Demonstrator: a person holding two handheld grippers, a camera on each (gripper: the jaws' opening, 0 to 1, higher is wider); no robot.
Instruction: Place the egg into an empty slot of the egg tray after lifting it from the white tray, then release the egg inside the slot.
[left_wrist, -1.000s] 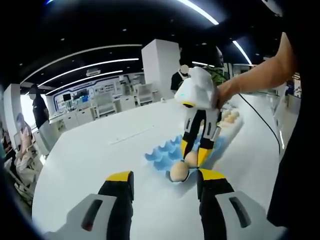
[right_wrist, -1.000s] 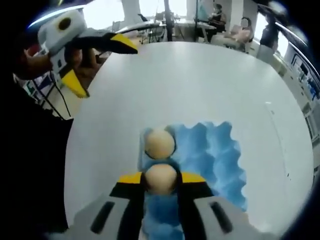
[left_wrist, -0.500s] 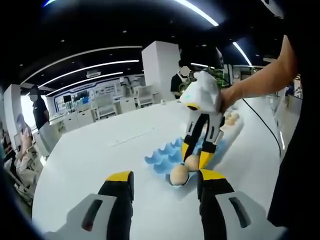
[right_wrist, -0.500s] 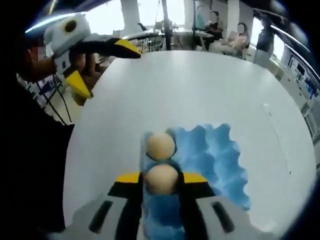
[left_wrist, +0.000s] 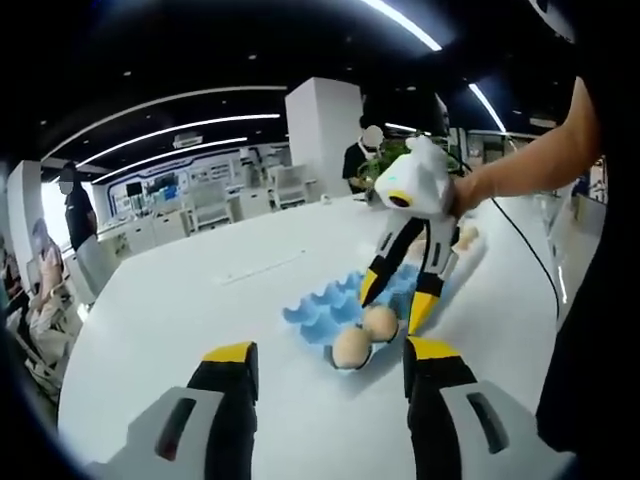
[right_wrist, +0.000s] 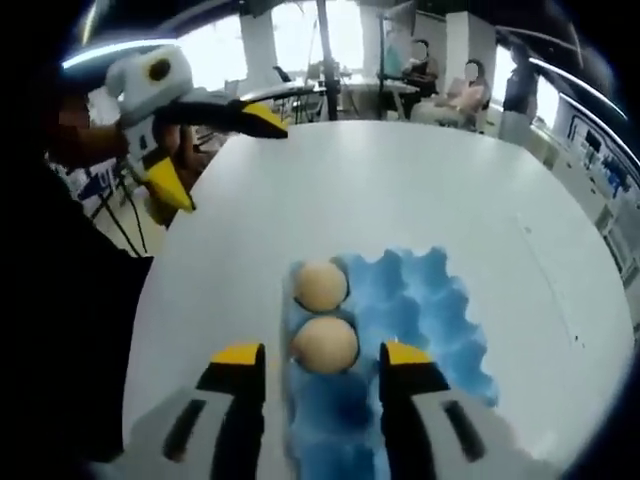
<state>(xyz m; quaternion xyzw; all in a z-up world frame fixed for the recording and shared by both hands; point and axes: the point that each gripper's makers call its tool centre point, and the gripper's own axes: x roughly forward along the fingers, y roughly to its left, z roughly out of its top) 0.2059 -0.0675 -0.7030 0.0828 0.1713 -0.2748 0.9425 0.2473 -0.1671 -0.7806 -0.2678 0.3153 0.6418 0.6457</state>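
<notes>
A blue egg tray (right_wrist: 432, 312) lies on the white table, with two eggs in its near left column. The nearer egg (right_wrist: 325, 343) rests in a slot between the spread jaws of my right gripper (right_wrist: 322, 356), which is open and touches nothing. The farther egg (right_wrist: 321, 285) sits one slot beyond. In the left gripper view the same tray (left_wrist: 318, 310) holds both eggs (left_wrist: 380, 322), and the right gripper (left_wrist: 394, 305) hangs open over them. My left gripper (left_wrist: 331, 351) is open and holds nothing. It also appears in the right gripper view as the left gripper (right_wrist: 222, 160), raised off the table edge.
The white tray (left_wrist: 468, 252) with more eggs lies behind the right gripper. The round white table (right_wrist: 400, 180) has bare room beyond the blue tray. A person's arm (left_wrist: 520, 165) reaches in from the right. People and chairs are in the background.
The right gripper's jaws have spread apart and let go of the egg, which now rests in its slot. The right gripper has drawn back a little. The left gripper stays open.
</notes>
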